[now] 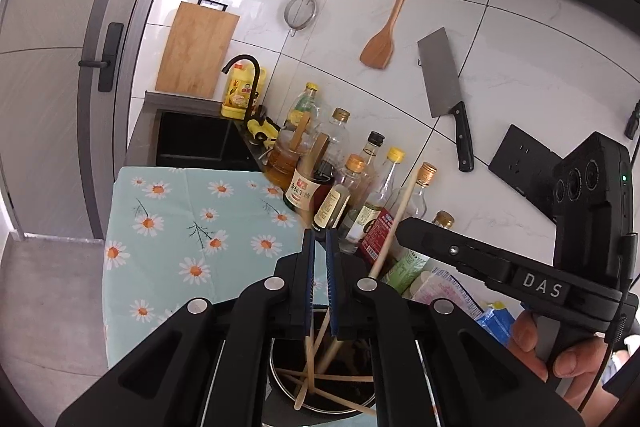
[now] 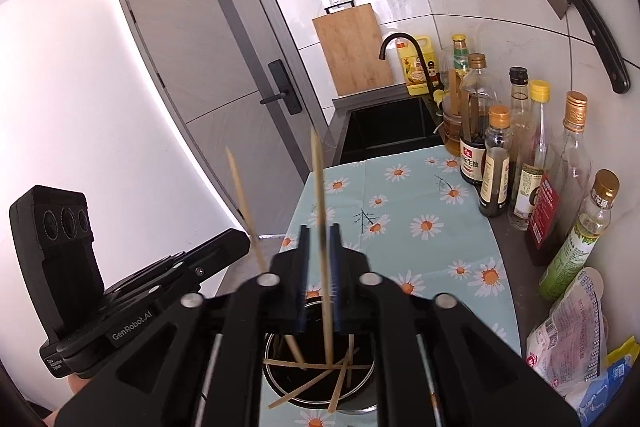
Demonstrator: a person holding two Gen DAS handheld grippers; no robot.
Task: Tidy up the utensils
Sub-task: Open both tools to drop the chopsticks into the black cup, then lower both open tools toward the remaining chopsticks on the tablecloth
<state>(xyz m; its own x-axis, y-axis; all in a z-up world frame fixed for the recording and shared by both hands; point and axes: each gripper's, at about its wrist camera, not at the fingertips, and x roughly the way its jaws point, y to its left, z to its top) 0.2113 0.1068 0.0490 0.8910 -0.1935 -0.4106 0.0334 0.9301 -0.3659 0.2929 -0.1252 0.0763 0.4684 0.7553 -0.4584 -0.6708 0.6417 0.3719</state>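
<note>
A round metal holder [image 1: 280, 383] with a dark inside stands on the daisy-print cloth and holds several wooden chopsticks [image 1: 320, 379]. It also shows in the right wrist view [image 2: 272, 375]. My left gripper [image 1: 320, 267] is above the holder, jaws nearly closed around one chopstick [image 1: 316, 163] that sticks up between them. My right gripper [image 2: 320, 259] is also above the holder, shut on a chopstick [image 2: 320, 195] whose lower end reaches into the holder. The right gripper's chopstick shows in the left wrist view [image 1: 394, 223].
Several sauce and oil bottles [image 2: 496, 163] line the wall on the right. Food packets [image 2: 572, 331] lie near them. A black sink [image 2: 384, 131] and faucet lie beyond the cloth [image 2: 420, 235]. A cleaver [image 1: 444, 83], wooden spatula [image 1: 380, 43] and strainer [image 1: 300, 13] hang on the tiles.
</note>
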